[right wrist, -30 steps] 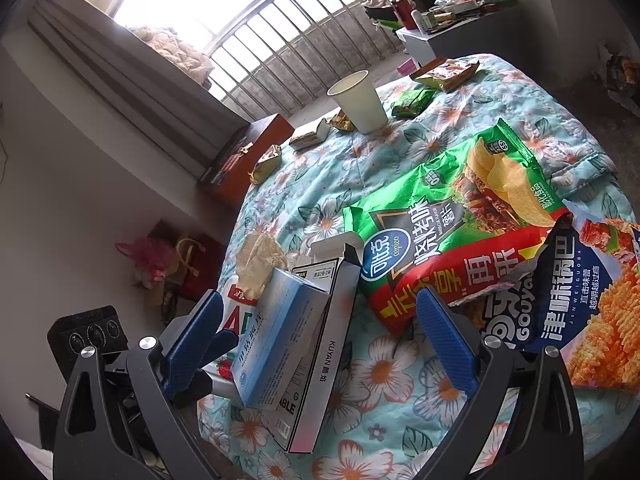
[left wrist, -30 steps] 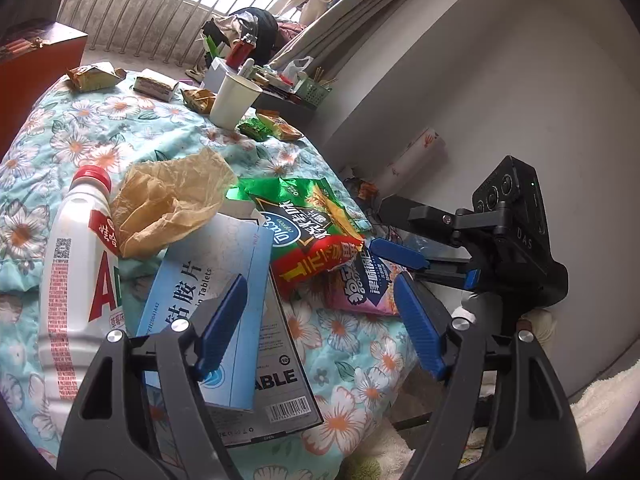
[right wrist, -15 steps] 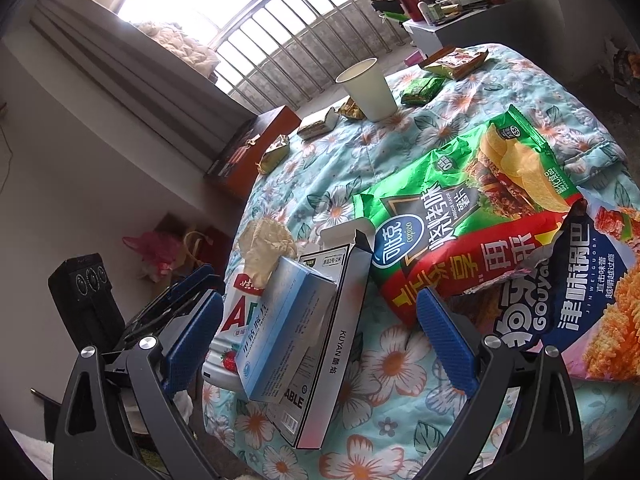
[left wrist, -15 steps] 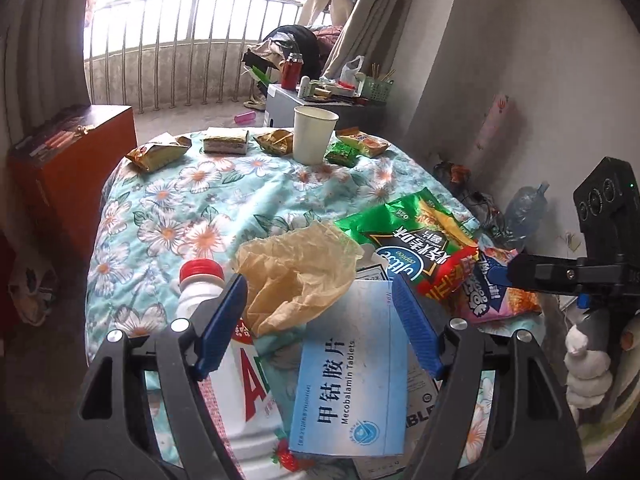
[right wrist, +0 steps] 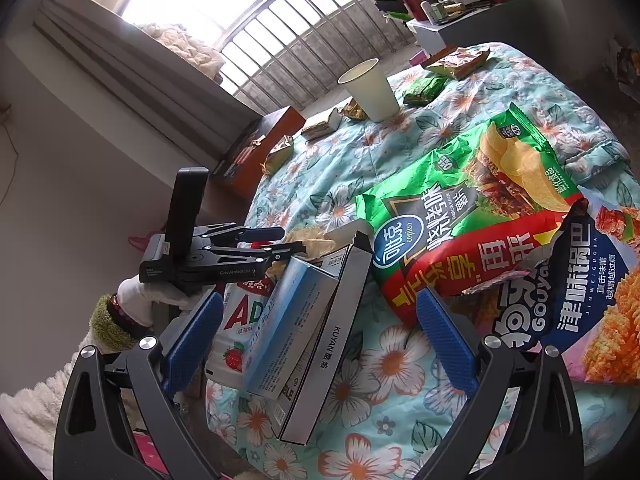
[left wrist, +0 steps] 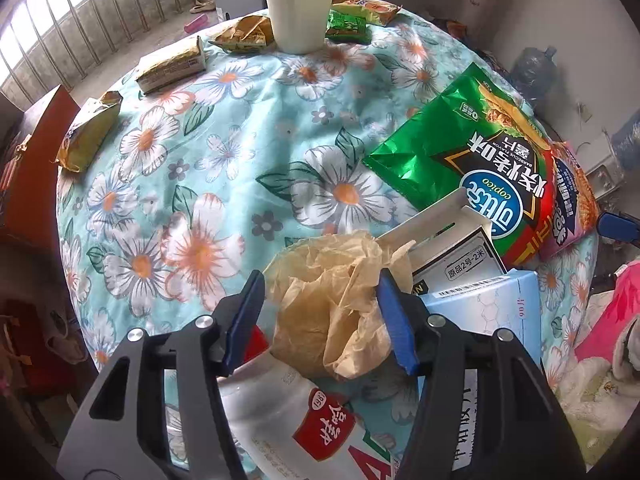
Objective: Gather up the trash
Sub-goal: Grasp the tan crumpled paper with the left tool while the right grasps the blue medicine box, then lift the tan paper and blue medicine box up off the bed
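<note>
A crumpled tan paper bag [left wrist: 328,304] lies on top of a white drink bottle with a red label [left wrist: 288,412] near the table's front edge. My left gripper [left wrist: 320,276] points steeply down over it; its jaws are closing with the paper between them. The right pad touches the paper, and a thin gap shows at the left pad. In the right wrist view the left gripper [right wrist: 276,246] reaches the paper bag [right wrist: 312,240] from the left. My right gripper [right wrist: 320,294] stands open and holds nothing, short of a blue medicine box [right wrist: 288,312] and a grey box [right wrist: 340,340].
On the floral tablecloth [left wrist: 224,152] lie a green chip bag [left wrist: 472,152], a blue-and-pink snack bag [right wrist: 580,292], a white paper cup [left wrist: 298,4] and several small wrappers [left wrist: 172,64] at the far side. A red-brown cabinet [right wrist: 256,156] stands beyond the table's left edge.
My left gripper swung in over the table, tilted down onto the crumpled paper bag, and its jaws narrowed around it. The right gripper stayed in place.
</note>
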Motion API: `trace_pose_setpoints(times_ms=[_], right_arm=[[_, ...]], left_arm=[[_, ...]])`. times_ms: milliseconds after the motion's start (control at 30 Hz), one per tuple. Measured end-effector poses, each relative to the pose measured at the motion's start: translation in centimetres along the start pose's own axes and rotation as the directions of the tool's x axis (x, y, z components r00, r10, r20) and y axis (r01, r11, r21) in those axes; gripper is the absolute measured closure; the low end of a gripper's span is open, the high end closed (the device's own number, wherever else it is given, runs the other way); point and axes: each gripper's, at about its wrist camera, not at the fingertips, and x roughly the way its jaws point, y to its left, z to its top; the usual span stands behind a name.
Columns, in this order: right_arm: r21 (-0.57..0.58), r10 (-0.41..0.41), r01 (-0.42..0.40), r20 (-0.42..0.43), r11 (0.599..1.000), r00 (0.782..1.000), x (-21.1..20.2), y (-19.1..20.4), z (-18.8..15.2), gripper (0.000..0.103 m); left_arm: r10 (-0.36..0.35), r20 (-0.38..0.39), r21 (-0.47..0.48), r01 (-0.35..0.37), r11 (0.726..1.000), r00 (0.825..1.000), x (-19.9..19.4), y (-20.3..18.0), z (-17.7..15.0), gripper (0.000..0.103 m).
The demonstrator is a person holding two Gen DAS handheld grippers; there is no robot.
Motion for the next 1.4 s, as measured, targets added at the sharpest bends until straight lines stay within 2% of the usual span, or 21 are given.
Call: trace_pose_setpoints(times_ms=[33,100,233,300,400,500,567,667,733,800,900,1133,1300,1400], right_arm=[[0.001,0.0,0.0,0.001,1.0,1.0,-0.1,0.0,0.0,0.008],[0.004,0.0,0.0,0.003,1.0,1.0,-0.2,-0.2,0.0,0.008],[0.003,0.001,-0.001,0.004,1.0,1.0,-0.4,-0.2,0.0,0.008],[-0.003,0.006,-0.006,0.0,1.0,1.0,-0.3,0.1,0.1,0.008],[-0.014,0.022,-0.022,-0.005,1.0,1.0,-0.1,0.7,0.0,0.008],[-0.023,0.038,-0.038,-0.016,0.999,0.999,0.3,1.5,0.0,0.008],[-0.026,0.053,-0.054,-0.027,0.998,0.998,0.7,1.9,-0.1,0.008],[-0.021,0.082,-0.083,-0.055,0.996,0.995,1.7,2.6,-0.3,0.012],[-0.021,0.093,-0.095,-0.081,0.995,0.992,2.6,3.2,-0.4,0.016],[-0.023,0.091,-0.094,-0.114,0.995,0.989,3.6,3.6,-0.7,0.021],[-0.037,0.077,-0.083,-0.158,0.996,0.985,5.3,4.4,-1.1,0.026],[-0.077,-0.034,0.016,-0.24,0.997,0.97,9.0,4.9,-1.7,0.036],[-0.11,-0.084,0.057,-0.266,0.992,0.96,11.0,5.1,-1.8,0.043],[-0.134,-0.1,0.065,-0.277,0.989,0.956,12.0,5.5,-1.9,0.051]], left_arm=[[-0.009,-0.023,-0.015,0.008,1.0,1.0,0.4,0.2,0.2,0.06],[-0.048,-0.039,-0.043,0.046,0.998,0.998,0.8,0.4,0.2,0.073],[-0.081,-0.014,-0.075,0.079,0.994,0.997,0.9,0.4,-0.6,0.091],[-0.076,0.011,-0.088,0.076,0.993,0.997,0.7,0.4,-0.9,0.099],[-0.083,0.091,-0.115,0.093,0.989,0.992,-0.7,0.8,-1.7,0.101],[-0.102,0.203,-0.167,0.137,0.976,0.974,-3.0,1.6,-2.5,0.101],[-0.106,0.295,-0.193,0.168,0.967,0.95,-5.0,2.1,-3.2,0.101],[-0.108,0.428,-0.221,0.22,0.95,0.897,-7.8,2.7,-4.0,0.101],[-0.106,0.491,-0.244,0.253,0.936,0.865,-8.6,2.7,-4.3,0.102],[-0.109,0.528,-0.263,0.284,0.922,0.843,-9.0,2.7,-5.1,0.102],[-0.112,0.543,-0.292,0.312,0.904,0.832,-8.3,2.2,-6.6,0.101],[-0.155,0.557,-0.362,0.406,0.839,0.816,-5.8,2.1,-8.9,0.102],[-0.171,0.567,-0.377,0.439,0.816,0.806,-5.1,2.3,-9.2,0.101],[-0.184,0.589,-0.383,0.472,0.794,0.787,-5.0,2.7,-9.4,0.101]])
